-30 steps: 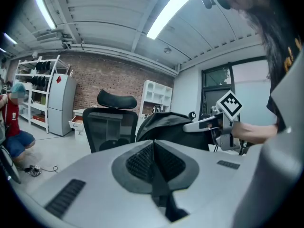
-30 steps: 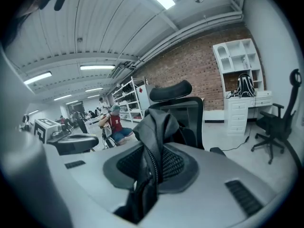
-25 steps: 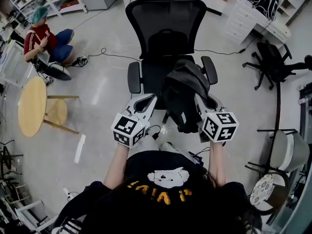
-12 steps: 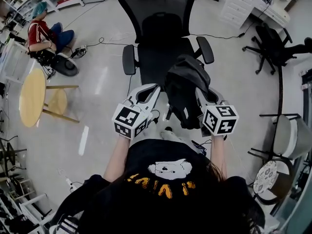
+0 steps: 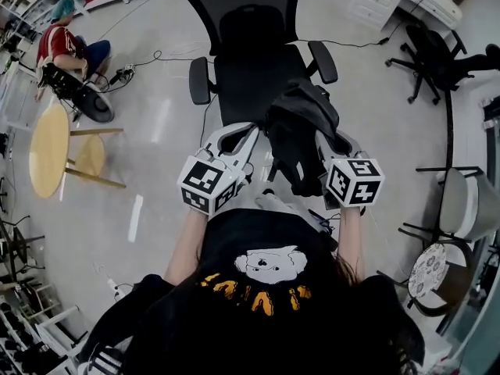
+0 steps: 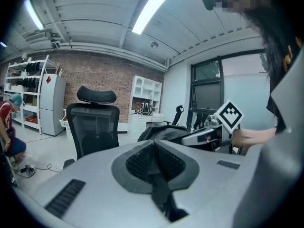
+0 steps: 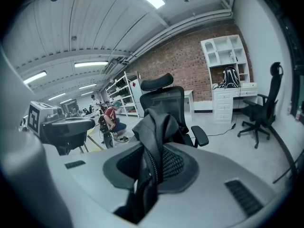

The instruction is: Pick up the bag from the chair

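Observation:
A black bag hangs off the floor in front of the black office chair, clear of its seat. My right gripper is shut on the bag's fabric, which runs between the pads in the right gripper view. My left gripper is beside the bag on its left, shut with nothing in it; its pads meet in the left gripper view. The bag and the right gripper show beyond the left jaws.
A person in a red top sits on the floor at far left by cables. A round wooden table stands to the left. Another black chair and white drawers are at far right; a stool at right.
The bag has come off the chair seat and towards me with the right gripper. The chair now sits farther away in the view. Both grippers stay shut.

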